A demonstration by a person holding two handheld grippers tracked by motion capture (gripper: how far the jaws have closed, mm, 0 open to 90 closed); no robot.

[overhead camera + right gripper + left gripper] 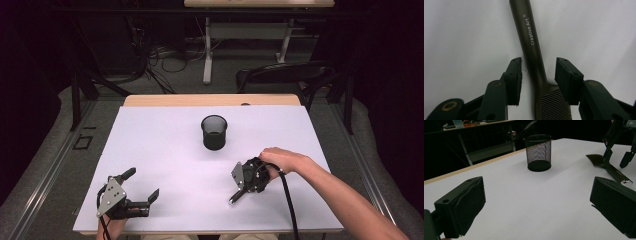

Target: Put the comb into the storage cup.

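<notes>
A dark, long-handled tool (531, 37) printed "Creative Art" lies flat on the white table (165, 150); its handle widens into a ribbed part near the jaws. My right gripper (538, 67) points down over it with one jaw on each side of the handle, and a narrow gap shows at both pads, so it is open. In the high view the right gripper (239, 192) is at the front right, the tool's tip (233, 200) under it. My left gripper (143, 183) rests at the front left, jaws wide open and holding nothing. The left gripper view (536, 202) shows the tool (614, 171) and right gripper (617, 160) at the far right.
A black mesh cup (214, 132) stands upright near the middle of the table, beyond both grippers; it also appears in the left gripper view (539, 152). A wooden strip edges the far side of the table (210, 100). Beyond it are a dark chair (285, 75) and desk legs.
</notes>
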